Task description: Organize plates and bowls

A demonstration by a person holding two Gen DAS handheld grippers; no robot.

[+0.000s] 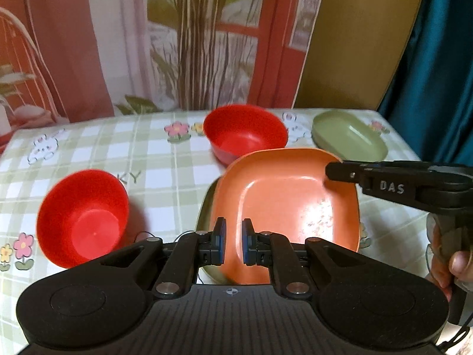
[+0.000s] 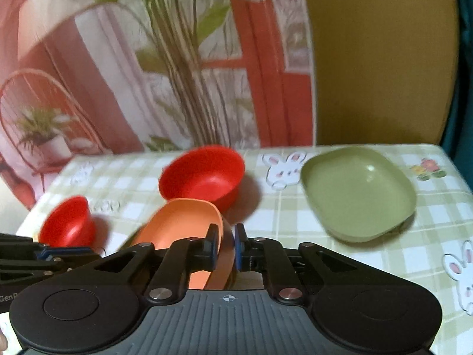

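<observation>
My right gripper (image 2: 224,245) is shut on the rim of an orange plate (image 2: 180,224) and holds it tilted. In the left wrist view the orange plate (image 1: 283,207) sits over a green plate (image 1: 204,219), whose edge shows at its left. My left gripper (image 1: 233,241) hovers over the orange plate's near edge, jaws a little apart and empty. The right gripper (image 1: 334,171) grips the plate's far right rim. Two red bowls stand on the table: one at left (image 1: 82,219) (image 2: 68,224), one behind the plate (image 1: 245,130) (image 2: 204,174). Another green plate (image 1: 348,136) (image 2: 357,192) lies at right.
The table has a green checked cloth (image 1: 165,159) with rabbits and flowers. A printed curtain backdrop (image 1: 177,44) hangs behind it, and a teal drape (image 1: 437,74) at right. The table's right edge runs near the far green plate.
</observation>
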